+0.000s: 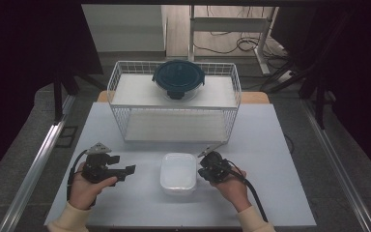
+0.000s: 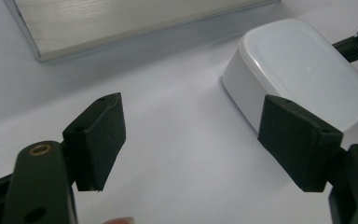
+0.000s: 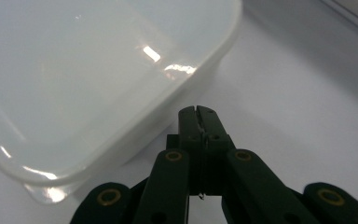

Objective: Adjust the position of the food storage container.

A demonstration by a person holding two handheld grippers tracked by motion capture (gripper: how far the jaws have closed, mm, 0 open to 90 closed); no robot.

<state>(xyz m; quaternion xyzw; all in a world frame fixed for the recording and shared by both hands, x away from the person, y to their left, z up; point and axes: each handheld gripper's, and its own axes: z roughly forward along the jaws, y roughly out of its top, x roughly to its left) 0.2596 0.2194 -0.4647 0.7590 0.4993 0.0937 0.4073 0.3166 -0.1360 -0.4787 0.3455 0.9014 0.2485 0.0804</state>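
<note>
White tabletop [image 1: 125, 193] before a wire rack [image 1: 174, 104]: a white lidded container [image 1: 178, 173] sits between two hand-held grippers, the right gripper [image 1: 206, 170], jaws pressed together, just beside its edge, the left gripper [image 1: 128, 171], jaws spread wide, farther off, facing it.
</note>
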